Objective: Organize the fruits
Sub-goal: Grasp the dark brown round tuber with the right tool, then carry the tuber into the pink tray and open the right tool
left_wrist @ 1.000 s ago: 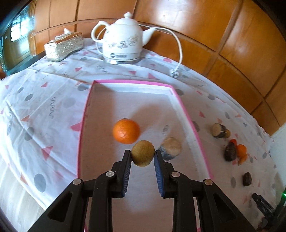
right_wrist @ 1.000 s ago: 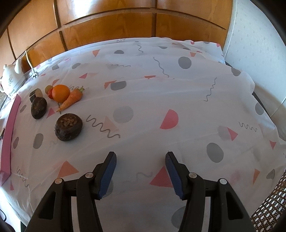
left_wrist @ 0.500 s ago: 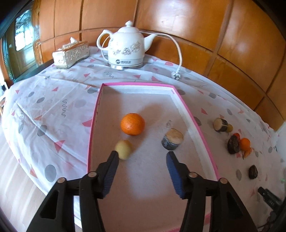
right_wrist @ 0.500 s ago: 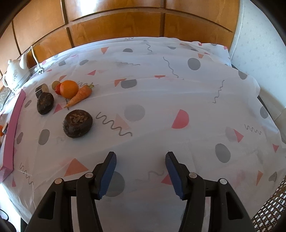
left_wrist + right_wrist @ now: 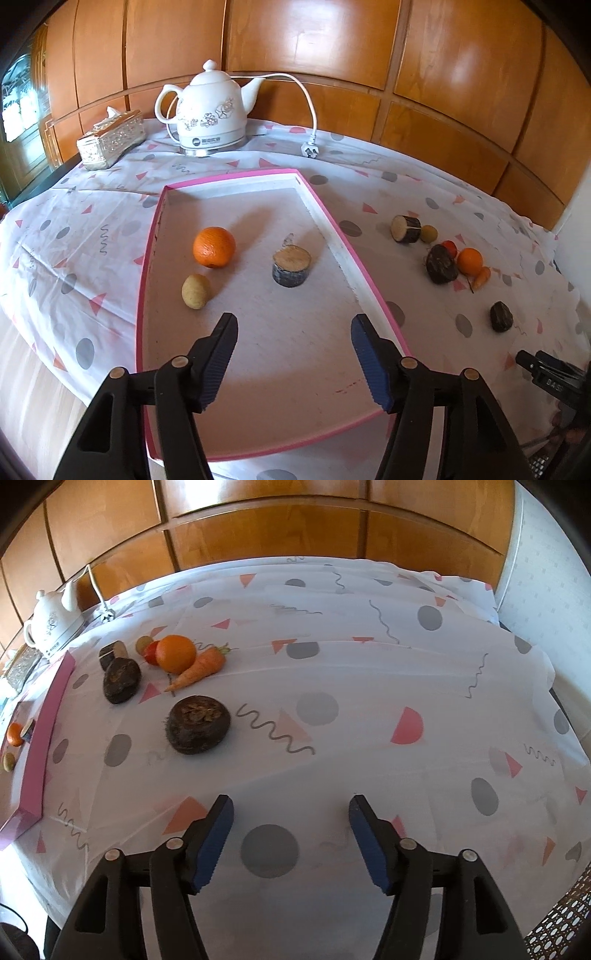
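1. The pink-rimmed tray (image 5: 334, 236) is the landmark: an orange (image 5: 214, 246), a yellow-brown fruit (image 5: 196, 291) and a cut log piece (image 5: 291, 266) lie inside it.
2. Right of the tray, loose on the cloth, a second orange (image 5: 176, 654) touches a carrot (image 5: 199, 667), whose tip points away from the tray.
3. The left gripper (image 5: 293, 349) hangs over the tray's near end, jaws opening, nothing between them.
4. The right gripper (image 5: 291, 829), jaws opening and empty, is probably nearer the loose fruit, which lies ahead to its left.

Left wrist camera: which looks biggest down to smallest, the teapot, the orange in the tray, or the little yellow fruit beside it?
1. Teapot, biggest though farthest.
2. Orange.
3. Yellow fruit, smallest though nearest.
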Tool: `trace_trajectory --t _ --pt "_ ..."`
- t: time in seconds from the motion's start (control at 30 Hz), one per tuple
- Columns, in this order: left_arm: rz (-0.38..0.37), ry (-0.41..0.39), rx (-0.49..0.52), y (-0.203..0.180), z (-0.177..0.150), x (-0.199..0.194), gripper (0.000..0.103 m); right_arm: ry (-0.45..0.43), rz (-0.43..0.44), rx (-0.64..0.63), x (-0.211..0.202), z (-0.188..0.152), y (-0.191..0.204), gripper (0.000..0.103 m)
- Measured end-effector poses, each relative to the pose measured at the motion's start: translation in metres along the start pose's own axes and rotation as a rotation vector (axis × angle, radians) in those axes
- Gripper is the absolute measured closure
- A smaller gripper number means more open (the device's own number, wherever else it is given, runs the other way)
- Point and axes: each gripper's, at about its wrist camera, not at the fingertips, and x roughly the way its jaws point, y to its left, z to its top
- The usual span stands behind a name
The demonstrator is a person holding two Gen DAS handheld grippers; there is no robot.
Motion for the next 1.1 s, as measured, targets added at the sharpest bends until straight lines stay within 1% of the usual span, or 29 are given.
trace_trajectory --t 0.1,0.23,0.4,0.5,0.57,0.63,0.73,0.8,0.87,0.9,0.97,1.1 --pt "0.002 -0.004 0.009 -0.002 -0.002 -0.002 0.035 -0.002 0.023 -0.007 0.000 0.002 0.006 0.033" --pt "0.000 -0.007 0.016 -0.004 -0.003 -0.003 0.035 -0.018 0.053 -0.031 -0.002 0.012 0.017 0.029" --pt "-0.017 -0.026 0.059 -0.014 -0.005 -0.009 0.034 -0.036 0.079 -0.072 -0.001 0.028 0.037 0.028" --pt "-0.038 -0.042 0.104 -0.024 -0.006 -0.013 0.030 -0.032 0.067 -0.112 0.006 0.034 0.049 0.028" --pt "-0.046 -0.047 0.139 -0.031 -0.008 -0.014 0.030 -0.027 0.059 -0.131 0.012 0.037 0.054 0.028" --pt "-0.059 -0.044 0.169 -0.038 -0.010 -0.013 0.030 -0.009 0.033 -0.143 0.019 0.040 0.058 0.028" --pt "-0.063 -0.044 0.206 -0.045 -0.012 -0.013 0.030 0.014 0.026 -0.145 0.029 0.044 0.058 0.028" --pt "-0.066 -0.044 0.220 -0.048 -0.013 -0.013 0.030 0.018 0.027 -0.148 0.033 0.044 0.059 0.033" --pt "-0.066 -0.044 0.228 -0.050 -0.014 -0.013 0.030 0.007 0.030 -0.155 0.033 0.046 0.061 0.052" --pt "-0.066 -0.044 0.229 -0.050 -0.014 -0.013 0.030 0.003 0.029 -0.163 0.033 0.046 0.063 0.056" --pt "-0.069 -0.046 0.226 -0.048 -0.014 -0.013 0.030 0.003 0.020 -0.190 0.033 0.047 0.069 0.056" --pt "-0.065 -0.057 0.202 -0.042 -0.013 -0.015 0.030 0.006 0.027 -0.222 0.035 0.051 0.076 0.056"
